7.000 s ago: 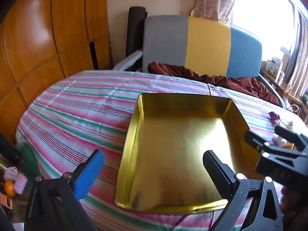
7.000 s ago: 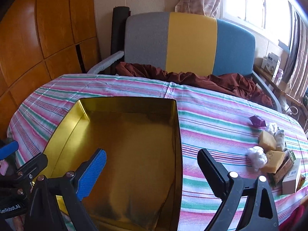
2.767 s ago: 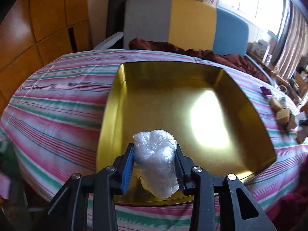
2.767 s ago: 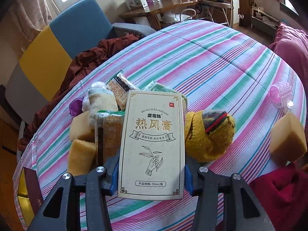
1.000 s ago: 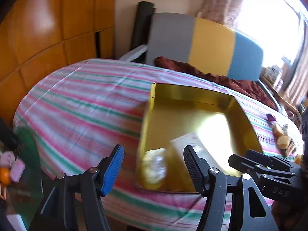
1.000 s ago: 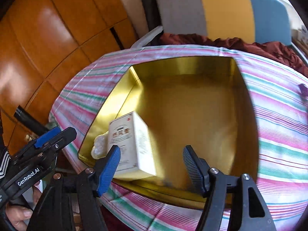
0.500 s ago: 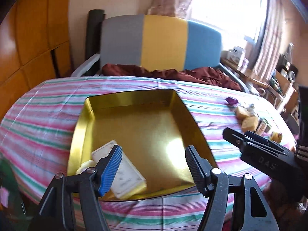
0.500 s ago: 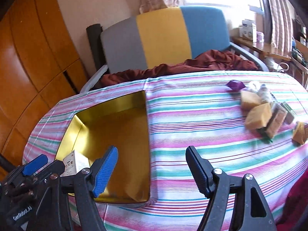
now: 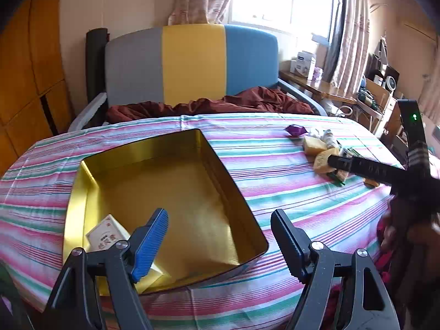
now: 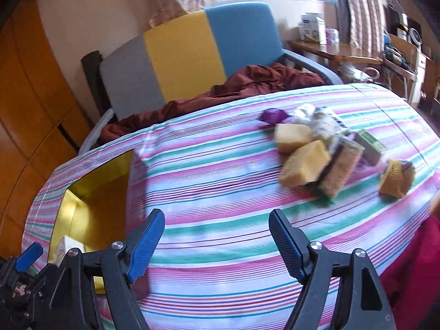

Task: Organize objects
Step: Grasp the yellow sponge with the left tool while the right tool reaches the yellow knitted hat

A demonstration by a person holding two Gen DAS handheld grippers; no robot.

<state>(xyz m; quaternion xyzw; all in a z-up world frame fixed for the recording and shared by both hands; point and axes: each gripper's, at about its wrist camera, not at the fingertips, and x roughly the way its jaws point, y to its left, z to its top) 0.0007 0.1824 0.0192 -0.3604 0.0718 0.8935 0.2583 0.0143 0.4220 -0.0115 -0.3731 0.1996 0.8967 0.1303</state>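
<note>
One white box (image 9: pixel 106 235) lies in the gold tray (image 9: pixel 233 189), behind the left tool (image 9: pixel 218 229).

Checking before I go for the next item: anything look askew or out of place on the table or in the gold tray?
Nothing is spilled or damaged. The white box lies tilted in the near corner of the gold tray, not flat. The remaining items, including the yellow sponges, sit in a loose heap on the striped tablecloth, apart from the tray.

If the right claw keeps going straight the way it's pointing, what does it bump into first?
Probably just the striped tablecloth. The right claw is open and empty, aimed down at bare cloth. The yellow sponges sit off to its right and the gold tray to its left, though depth is hard to judge.
</note>
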